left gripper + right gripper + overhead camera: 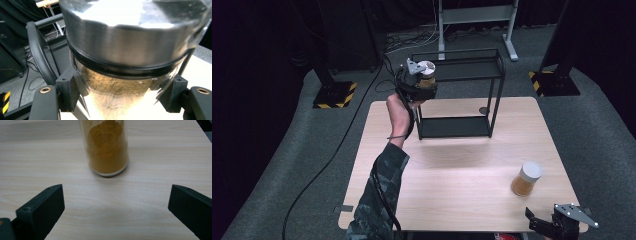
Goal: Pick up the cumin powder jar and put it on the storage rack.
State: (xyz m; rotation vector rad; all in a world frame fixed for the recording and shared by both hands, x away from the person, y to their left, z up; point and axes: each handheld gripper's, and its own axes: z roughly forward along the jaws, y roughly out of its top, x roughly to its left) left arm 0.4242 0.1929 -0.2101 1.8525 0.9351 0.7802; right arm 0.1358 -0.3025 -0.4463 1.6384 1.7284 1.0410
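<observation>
The black fingers [68, 91] of the left gripper [419, 82] were clamped on either side of a clear glass jar with a silver metal lid and brownish powder inside [117, 82], pressing the glass just under the lid's dark rim, so the jar was carried high in the air beside the near left corner of the top tier of the black wire two-shelf rack [492, 75]. Judged from this, the first jar was nearly shelved but not yet set down: it hung level with that upper tier, and the release was left to do. The second clear glass jar of orange-yellow powder with a white lid [107, 147] stood upright on the pale wooden table [452, 185], straight ahead of the right gripper [112, 205] and well apart from its fingers, whose jaws stood wide and held nothing; picking it up was left. The rack's thin top rail [37, 47] ran just beside the left fingers and seemed the one thing that could catch the jar on its way in. A small dark round disc [483, 110] lay on the table beside the rack's right leg, far from either gripper.
</observation>
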